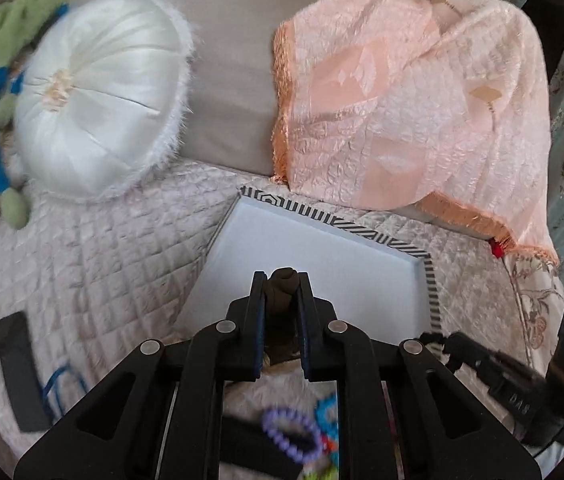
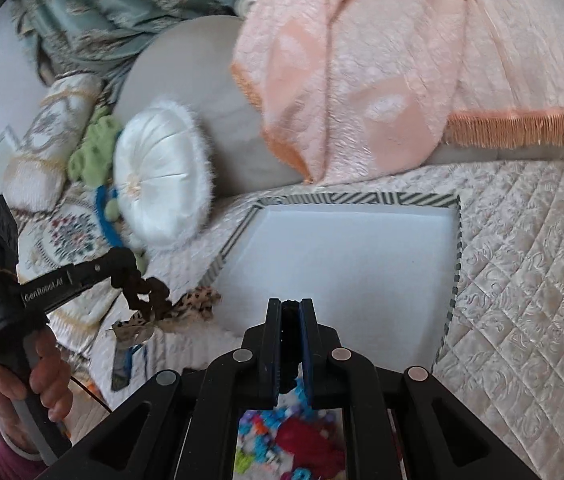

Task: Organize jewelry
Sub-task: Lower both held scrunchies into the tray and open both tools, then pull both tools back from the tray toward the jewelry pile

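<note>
A white tray with a black-and-white striped rim [image 1: 428, 272] [image 2: 456, 216] lies on the quilted bed, its white floor bare. My left gripper [image 1: 282, 280] is shut on a dark brown scrunchie [image 1: 284, 280] at the tray's near edge; in the right wrist view the scrunchie [image 2: 142, 286] hangs from that gripper [image 2: 116, 264] left of the tray. My right gripper [image 2: 291, 306] is shut on a black item [image 2: 291, 308] over the tray's near edge. A purple bead bracelet [image 1: 290, 432] and colourful pieces [image 2: 282, 448] lie blurred below the grippers. A leopard-print scrunchie [image 2: 198, 300] lies by the tray's left side.
A round white cushion [image 1: 98, 100] and a grey pillow [image 1: 234, 92] sit behind the tray, with a peach fringed blanket [image 1: 410, 92] to the right. A black flat object [image 1: 18, 368] and blue cord [image 1: 62, 384] lie on the quilt at left.
</note>
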Tool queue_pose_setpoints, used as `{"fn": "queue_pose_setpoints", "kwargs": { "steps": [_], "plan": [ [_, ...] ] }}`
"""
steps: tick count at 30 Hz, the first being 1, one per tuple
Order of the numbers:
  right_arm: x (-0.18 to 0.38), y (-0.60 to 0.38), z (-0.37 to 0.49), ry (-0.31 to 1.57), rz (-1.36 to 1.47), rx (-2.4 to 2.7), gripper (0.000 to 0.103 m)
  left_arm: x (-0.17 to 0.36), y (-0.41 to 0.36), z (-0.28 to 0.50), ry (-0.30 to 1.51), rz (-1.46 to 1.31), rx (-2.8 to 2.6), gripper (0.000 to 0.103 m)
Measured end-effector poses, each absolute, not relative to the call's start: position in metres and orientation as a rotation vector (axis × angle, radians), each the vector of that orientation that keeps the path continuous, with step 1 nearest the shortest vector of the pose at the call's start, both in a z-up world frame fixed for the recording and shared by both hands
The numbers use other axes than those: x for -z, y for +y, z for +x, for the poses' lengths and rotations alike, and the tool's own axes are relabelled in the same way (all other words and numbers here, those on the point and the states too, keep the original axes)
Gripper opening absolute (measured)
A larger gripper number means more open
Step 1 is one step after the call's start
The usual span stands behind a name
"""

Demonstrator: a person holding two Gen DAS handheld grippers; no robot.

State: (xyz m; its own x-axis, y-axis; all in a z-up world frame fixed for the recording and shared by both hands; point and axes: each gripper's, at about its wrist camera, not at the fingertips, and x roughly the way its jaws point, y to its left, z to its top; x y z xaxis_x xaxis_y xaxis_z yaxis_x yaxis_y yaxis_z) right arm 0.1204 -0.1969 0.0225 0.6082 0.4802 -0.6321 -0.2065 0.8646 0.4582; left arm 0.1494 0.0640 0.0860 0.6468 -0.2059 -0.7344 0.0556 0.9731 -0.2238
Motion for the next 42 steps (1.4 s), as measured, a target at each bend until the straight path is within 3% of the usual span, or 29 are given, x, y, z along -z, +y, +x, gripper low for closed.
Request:
{"fn": "queue_pose_setpoints", "kwargs": {
  "steps": [9, 10, 12, 13, 14, 29, 39, 42],
  "plan": [
    [0.036, -0.209, 0.147, 0.972, 0.374, -0.343, 0.008, -0.007, 0.067, 0.205, 0.990, -0.152, 0.083, 0.013],
    [0.041, -0.211, 0.148, 0.995, 0.363, -0.334, 0.008, 0.001, 0.070, 0.206, 0.997, -0.150, 0.074, 0.017],
    [0.046, -0.213, 0.145, 1.019, 0.314, -0.330, 0.013, 0.010, 0.072, 0.205, 1.020, -0.141, 0.066, 0.038],
    [0.047, -0.212, 0.142, 1.025, 0.285, -0.334, 0.027, 0.013, 0.072, 0.204, 1.029, -0.141, 0.066, 0.054],
    [0.048, -0.211, 0.140, 1.031, 0.256, -0.342, 0.036, 0.017, 0.073, 0.201, 1.035, -0.148, 0.074, 0.057],
    [0.039, -0.215, 0.117, 1.081, 0.066, -0.388, 0.037, 0.019, 0.071, 0.130, 1.070, -0.120, 0.068, 0.057],
    [0.000, -0.215, 0.085, 0.900, 0.198, -0.375, 0.038, -0.019, 0.077, 0.090, 0.971, -0.120, 0.011, 0.057],
    [-0.008, -0.210, 0.073, 0.873, 0.224, -0.372, 0.044, -0.028, 0.075, 0.076, 0.944, -0.106, -0.004, 0.057]
  ]
}}
